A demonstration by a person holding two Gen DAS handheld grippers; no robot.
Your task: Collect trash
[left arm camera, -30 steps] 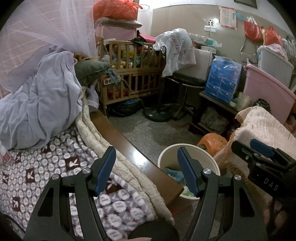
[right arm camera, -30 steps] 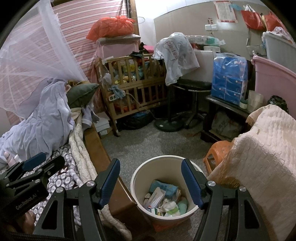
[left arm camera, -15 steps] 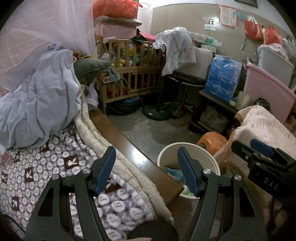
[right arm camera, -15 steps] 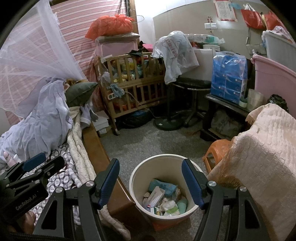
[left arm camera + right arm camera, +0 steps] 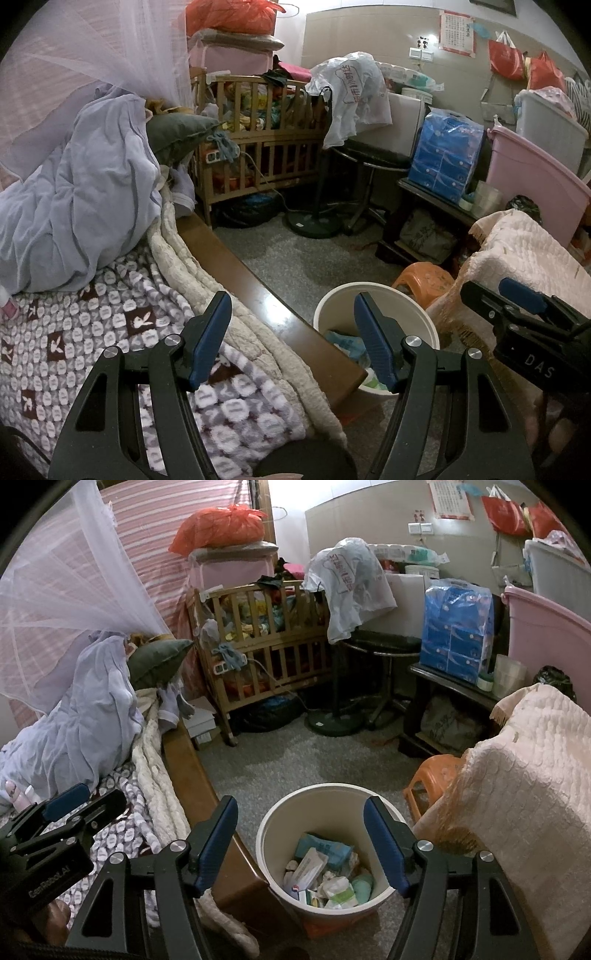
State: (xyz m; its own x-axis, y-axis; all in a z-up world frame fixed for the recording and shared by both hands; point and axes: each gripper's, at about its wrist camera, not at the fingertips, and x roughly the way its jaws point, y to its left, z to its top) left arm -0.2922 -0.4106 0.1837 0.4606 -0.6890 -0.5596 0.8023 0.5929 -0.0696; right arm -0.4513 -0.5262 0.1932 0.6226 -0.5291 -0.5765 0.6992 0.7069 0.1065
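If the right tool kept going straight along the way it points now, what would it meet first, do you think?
Most likely the trash bin: the open, empty right tool frames its mouth, so it would probably enter and meet the packets inside. Depth is hard to judge.

Left view: I see the bin [image 5: 376, 291] half hidden behind the bed frame [image 5: 258, 291] and a finger, contents mostly out of sight | Right view: labels on trash [image 5: 325, 871] too small to read | wall notice [image 5: 452, 498] cut by top edge, text illegible | orange stool [image 5: 432, 775] partly behind cream blanket [image 5: 524, 775]
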